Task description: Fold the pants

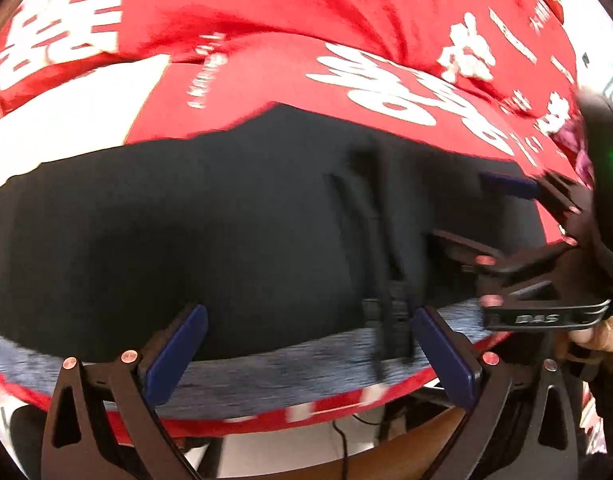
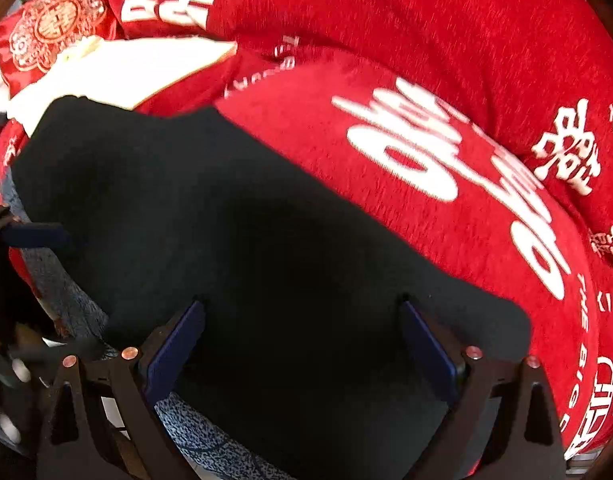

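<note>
Black pants point(image 1: 226, 232) with a grey heathered waistband point(image 1: 290, 368) lie flat on a red blanket with white lettering. Black drawstrings point(image 1: 390, 304) hang over the waistband. My left gripper point(image 1: 306, 344) is open, its blue pads on either side of the waistband edge, holding nothing. My right gripper point(image 1: 502, 216) shows at the right of the left wrist view, over the pants' right part. In the right wrist view the right gripper point(image 2: 302, 344) is open above the black pants point(image 2: 266, 248), empty. The left gripper's blue pad point(image 2: 34, 234) shows at the far left.
The red blanket point(image 2: 466, 80) covers the surface, bunched in folds behind the pants. A white cloth point(image 2: 146, 68) and a red embroidered cushion point(image 2: 50, 24) lie at the far left. The surface's near edge, a cable and the floor point(image 1: 290, 440) show below the waistband.
</note>
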A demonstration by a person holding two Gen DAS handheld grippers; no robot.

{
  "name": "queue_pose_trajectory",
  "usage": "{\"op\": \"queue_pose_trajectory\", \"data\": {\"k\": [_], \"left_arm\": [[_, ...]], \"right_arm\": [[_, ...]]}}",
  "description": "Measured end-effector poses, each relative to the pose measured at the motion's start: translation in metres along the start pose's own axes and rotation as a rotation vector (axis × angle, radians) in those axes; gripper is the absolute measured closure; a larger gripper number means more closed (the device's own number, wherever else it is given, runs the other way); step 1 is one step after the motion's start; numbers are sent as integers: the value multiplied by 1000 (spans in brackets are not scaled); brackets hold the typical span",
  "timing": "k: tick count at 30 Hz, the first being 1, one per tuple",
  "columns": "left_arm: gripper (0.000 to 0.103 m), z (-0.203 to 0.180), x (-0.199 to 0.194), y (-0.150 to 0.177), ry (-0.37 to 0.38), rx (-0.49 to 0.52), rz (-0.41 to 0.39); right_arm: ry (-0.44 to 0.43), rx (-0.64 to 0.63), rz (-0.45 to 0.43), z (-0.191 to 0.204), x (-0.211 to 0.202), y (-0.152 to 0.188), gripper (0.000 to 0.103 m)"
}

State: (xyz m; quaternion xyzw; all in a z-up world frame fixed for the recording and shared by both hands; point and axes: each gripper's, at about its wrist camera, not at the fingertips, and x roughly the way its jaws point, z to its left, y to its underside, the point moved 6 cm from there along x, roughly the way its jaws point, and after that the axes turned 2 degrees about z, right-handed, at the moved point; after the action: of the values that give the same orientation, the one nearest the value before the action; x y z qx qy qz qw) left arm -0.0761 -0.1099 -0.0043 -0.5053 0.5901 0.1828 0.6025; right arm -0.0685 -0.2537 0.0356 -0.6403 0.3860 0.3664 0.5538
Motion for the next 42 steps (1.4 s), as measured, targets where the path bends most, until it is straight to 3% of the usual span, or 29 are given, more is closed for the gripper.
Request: {"op": "queue_pose_trajectory", "data": {"k": [4, 7, 9, 11, 14, 17, 22, 31, 34, 39, 40, 42], "left_arm": [[0, 65, -11, -6, -47, -164, -7], [0, 109, -8, 1, -145, -267, 26], [0, 122, -16, 2, -153, -295, 4], [0, 133, -28, 2, -156, -313, -34], [0, 163, -34, 6, -227, -365, -43], [0, 190, -31, 15, -221, -453, -42], [0, 186, -20, 23, -326, -347, -70], [0, 206, -44, 47, -222, -428, -133], [0, 217, -55, 58, -152, -483, -169], [0, 238, -80, 76, -82, -484, -209], [0, 244, -84, 80, -70, -492, -211], [0, 259, -91, 87, -56, -502, -213]], "right_arm": [[-9, -63, -38, 16, -6, -8, 4], [43, -100, -29, 23, 12, -8, 0], [15, -68, 5, 18, 11, -13, 0], [9, -62, -40, 21, -7, -21, 0], [-48, -157, -109, 48, -28, -35, 0], [-135, -279, -112, 89, -25, -49, 0], [-250, -402, -85, 142, -10, -80, 0], [-423, -566, -46, 229, 20, -163, 0], [-514, -579, 10, 259, 43, -183, 0], [-615, -620, 141, 295, 84, -194, 0], [-644, -624, 159, 301, 89, -194, 2], [-703, -633, 158, 308, 84, -194, 26]]}}
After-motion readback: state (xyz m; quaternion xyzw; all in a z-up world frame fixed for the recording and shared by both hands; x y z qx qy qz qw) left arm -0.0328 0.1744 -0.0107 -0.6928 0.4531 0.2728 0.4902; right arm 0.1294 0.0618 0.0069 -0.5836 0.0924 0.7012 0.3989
